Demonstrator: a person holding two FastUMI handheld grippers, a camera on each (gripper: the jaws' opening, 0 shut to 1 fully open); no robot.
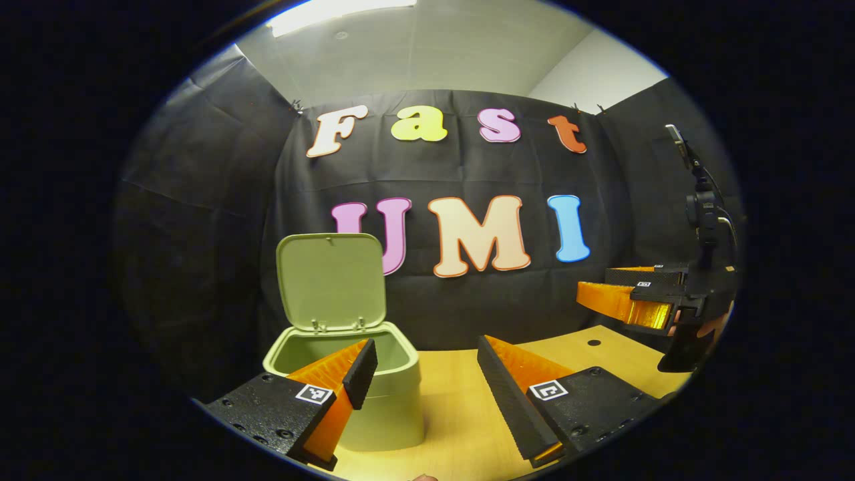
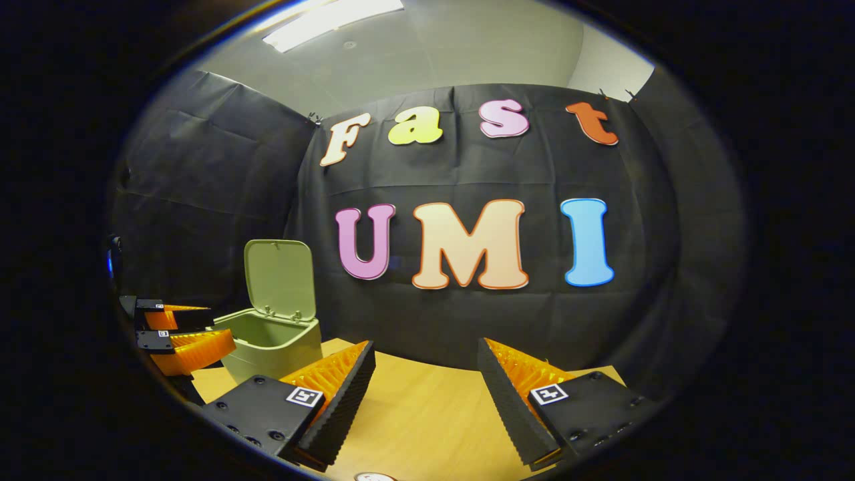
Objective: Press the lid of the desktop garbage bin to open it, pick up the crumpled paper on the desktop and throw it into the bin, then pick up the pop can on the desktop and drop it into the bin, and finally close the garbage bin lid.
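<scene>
On the table [image 1: 461, 401] the garbage bin [image 1: 374, 394] stands with its lid [image 1: 332, 280] upright. Your left gripper [image 1: 424, 374] and right gripper [image 2: 427, 377] both have wide, empty jaws. Closing the lid carelessly could push the light bin sideways.

You are working over a light wooden table [image 1: 454, 407], its bare top catching a warm glare. In the left gripper view the bin [image 1: 374, 401] is standing directly on the wood at about 8 o'clock, upright, with its lid [image 1: 332, 280] tilting up and back. A small dark hole [image 1: 594, 343] is showing in the tabletop at roughly 4 o'clock, near the far right edge. In the right gripper view the table [image 2: 427, 414] is running along the bottom, and the bin [image 2: 270, 351] is sitting on it at about 9 o'clock, close to the far left corner.
</scene>
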